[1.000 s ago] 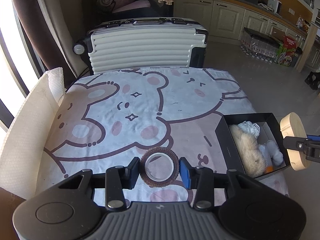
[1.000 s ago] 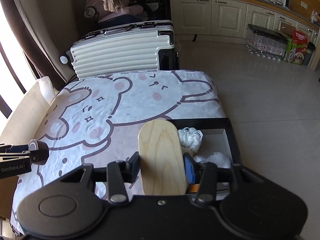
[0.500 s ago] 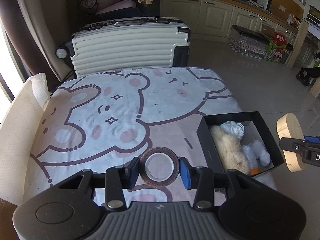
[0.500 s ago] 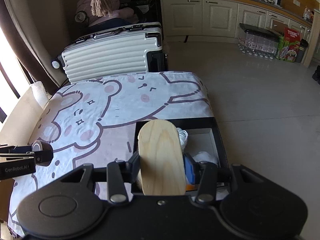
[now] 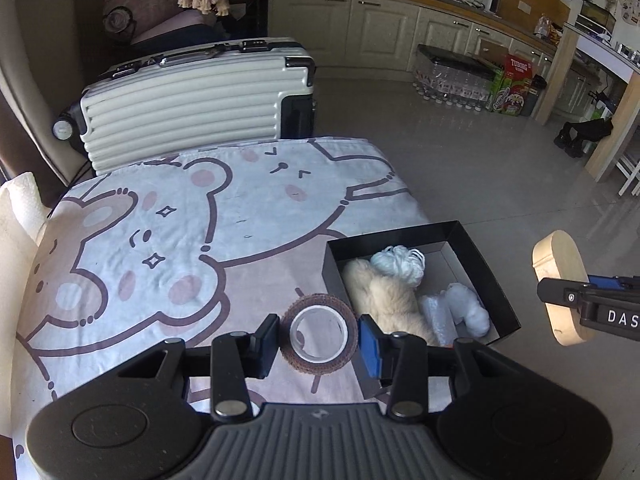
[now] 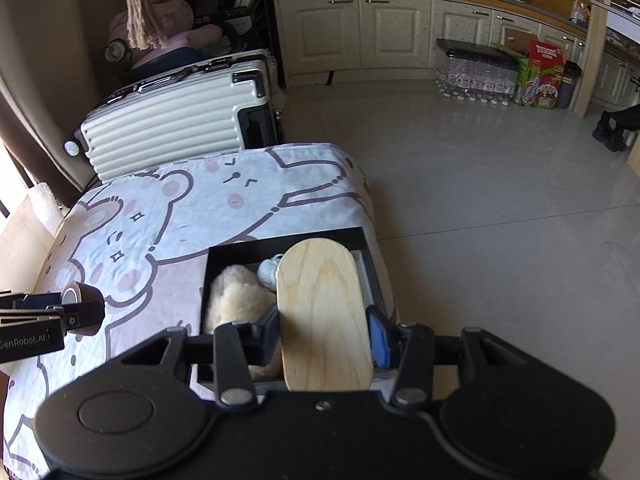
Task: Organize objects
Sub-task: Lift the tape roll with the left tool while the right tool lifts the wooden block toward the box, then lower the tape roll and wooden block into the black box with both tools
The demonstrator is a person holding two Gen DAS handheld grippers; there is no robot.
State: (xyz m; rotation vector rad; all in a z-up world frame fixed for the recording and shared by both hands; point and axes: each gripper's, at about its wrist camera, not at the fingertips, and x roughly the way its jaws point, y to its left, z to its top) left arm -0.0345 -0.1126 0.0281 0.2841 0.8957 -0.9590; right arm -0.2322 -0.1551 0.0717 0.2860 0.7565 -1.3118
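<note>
My left gripper [image 5: 319,339] is shut on a brown tape roll [image 5: 319,334] and holds it above the bear-print cloth, just left of the black box [image 5: 496,280]. The roll also shows in the right wrist view [image 6: 82,305]. My right gripper [image 6: 322,330] is shut on an oval wooden board [image 6: 322,316], held over the box's [image 6: 224,252] right half. The board shows at the right of the left wrist view [image 5: 560,280]. The box holds a cream plush toy [image 5: 384,296], a white yarn ball [image 5: 398,262] and white fluffy items [image 5: 466,304].
The bear-print cloth [image 5: 180,232] covers a low table. A white suitcase [image 5: 192,96] lies behind it. A white padded sheet [image 5: 16,216] stands at the left edge. Tiled floor [image 6: 500,200], kitchen cabinets and bottle packs [image 5: 452,80] lie to the right.
Both grippers have moved rightward along the table. The tape roll now sits next to the box, and the board has come over the box.
</note>
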